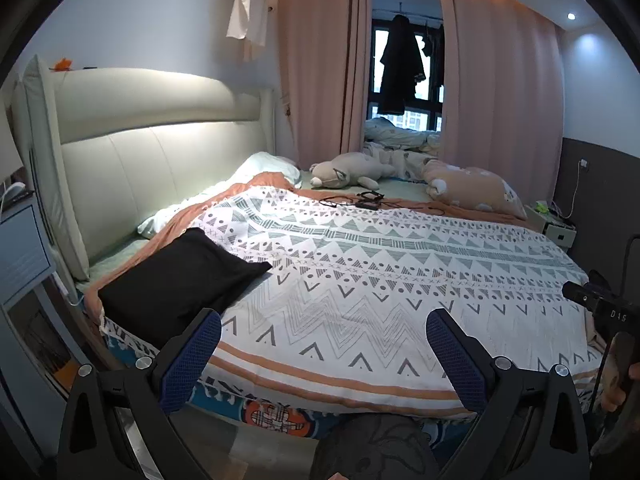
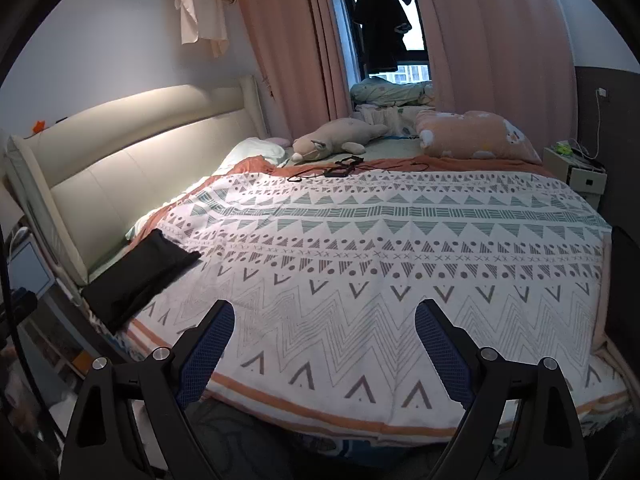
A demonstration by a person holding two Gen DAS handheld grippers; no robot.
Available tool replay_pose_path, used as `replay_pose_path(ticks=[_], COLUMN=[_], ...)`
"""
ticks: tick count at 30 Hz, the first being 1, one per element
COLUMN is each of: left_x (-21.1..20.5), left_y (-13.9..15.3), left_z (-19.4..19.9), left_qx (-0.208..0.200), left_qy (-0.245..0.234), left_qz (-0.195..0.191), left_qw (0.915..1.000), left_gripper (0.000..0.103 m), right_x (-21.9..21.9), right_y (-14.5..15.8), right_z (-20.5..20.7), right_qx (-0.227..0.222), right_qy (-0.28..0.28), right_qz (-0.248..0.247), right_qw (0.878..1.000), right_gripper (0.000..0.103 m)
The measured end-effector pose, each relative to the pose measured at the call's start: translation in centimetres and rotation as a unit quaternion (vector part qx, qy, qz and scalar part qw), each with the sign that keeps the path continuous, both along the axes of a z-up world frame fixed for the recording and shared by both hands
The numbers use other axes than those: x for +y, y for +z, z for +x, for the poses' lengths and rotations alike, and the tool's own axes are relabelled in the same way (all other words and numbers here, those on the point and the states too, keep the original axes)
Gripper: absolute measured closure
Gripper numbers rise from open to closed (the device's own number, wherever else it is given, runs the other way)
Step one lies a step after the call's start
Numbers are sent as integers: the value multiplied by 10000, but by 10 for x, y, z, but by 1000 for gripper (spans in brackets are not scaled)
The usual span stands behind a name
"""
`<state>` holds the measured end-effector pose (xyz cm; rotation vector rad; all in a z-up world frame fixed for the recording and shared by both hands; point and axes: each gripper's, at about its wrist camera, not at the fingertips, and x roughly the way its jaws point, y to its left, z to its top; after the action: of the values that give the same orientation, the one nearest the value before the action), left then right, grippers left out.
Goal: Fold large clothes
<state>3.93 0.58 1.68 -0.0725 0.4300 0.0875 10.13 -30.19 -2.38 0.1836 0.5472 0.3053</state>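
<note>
A black folded garment (image 1: 176, 280) (image 2: 136, 276) lies flat near the bed's left front corner, on the patterned white blanket (image 1: 380, 280) (image 2: 380, 260). My left gripper (image 1: 324, 324) hovers open over the blanket's front edge, just right of the black garment, with nothing between its blue pads (image 1: 192, 360). Over the blanket's front middle my right gripper (image 2: 324, 316) is open too and holds nothing. Part of the right gripper's black body (image 1: 600, 304) and a hand show at the right edge of the left wrist view.
A padded cream headboard (image 1: 152, 136) runs along the left. At the far end lie a plush toy (image 1: 348, 170), a peach pillow (image 1: 472, 188) and black cables (image 1: 364, 200). Pink curtains (image 1: 320, 60) frame a window. A nightstand (image 1: 556, 228) stands at the right.
</note>
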Motion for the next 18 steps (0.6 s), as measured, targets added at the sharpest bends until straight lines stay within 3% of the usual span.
replay_pose_path(ticks=[10,18], left_x=[-20,-21], left_y=[-6,-17], left_z=[-37,-52], left_qx=[-255,-329], left_qy=[-109,-127], left_qz=[367,277], left_qw=[9989,9990], left_gripper=[1,1], right_x=[-19,-24], right_y=[-5,-27], right_z=[-48,-71], right_qx=[-293,-266], right_qy=[-95,-146], right_qz=[42,-81], right_qw=[9995,9995], right_gripper=[11,11])
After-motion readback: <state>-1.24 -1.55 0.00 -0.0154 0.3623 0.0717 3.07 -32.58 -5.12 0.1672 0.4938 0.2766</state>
